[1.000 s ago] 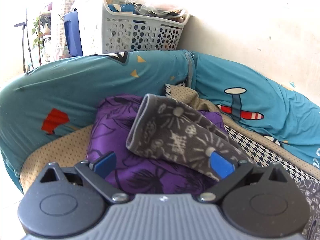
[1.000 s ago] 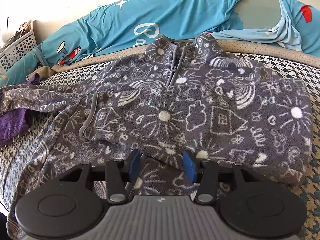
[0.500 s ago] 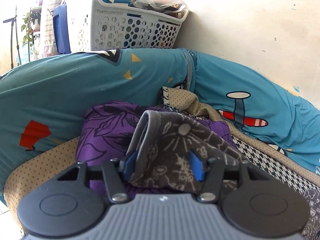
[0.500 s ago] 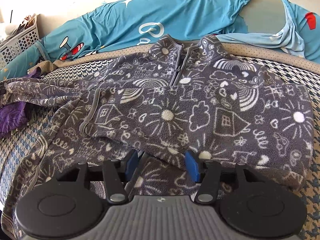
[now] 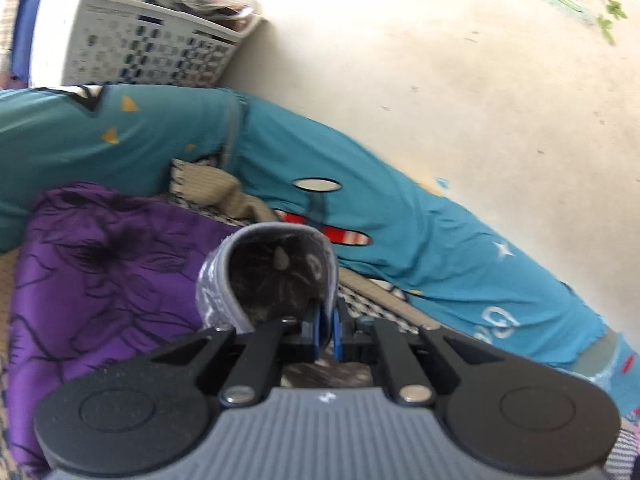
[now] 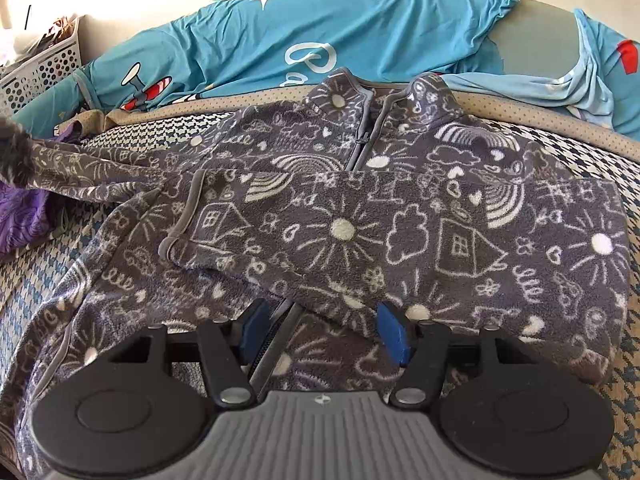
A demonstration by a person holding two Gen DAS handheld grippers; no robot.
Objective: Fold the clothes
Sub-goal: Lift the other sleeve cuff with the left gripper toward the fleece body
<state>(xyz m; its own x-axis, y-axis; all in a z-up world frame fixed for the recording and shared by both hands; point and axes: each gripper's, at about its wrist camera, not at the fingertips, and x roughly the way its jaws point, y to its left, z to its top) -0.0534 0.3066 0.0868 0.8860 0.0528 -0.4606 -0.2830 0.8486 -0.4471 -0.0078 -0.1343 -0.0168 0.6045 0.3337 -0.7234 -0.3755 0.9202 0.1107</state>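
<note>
The fleece [image 6: 360,216] lies face up across the sofa [image 6: 592,152], collar toward the back cushions, with one sleeve [image 6: 328,236] already laid across the chest. The other sleeve stretches out toward the sofa's left end, and the left gripper [image 5: 325,332] is clenched on its cuff [image 5: 272,268], held above the purple cloth [image 5: 104,264]. The right gripper [image 6: 324,332] is released, its fingers spread low over the hem near the front edge, grasping nothing. The step in hand looks like the second sleeve fold. Next, the cuff likely needs carrying inward across the chest while the right gripper steadies the body
</note>
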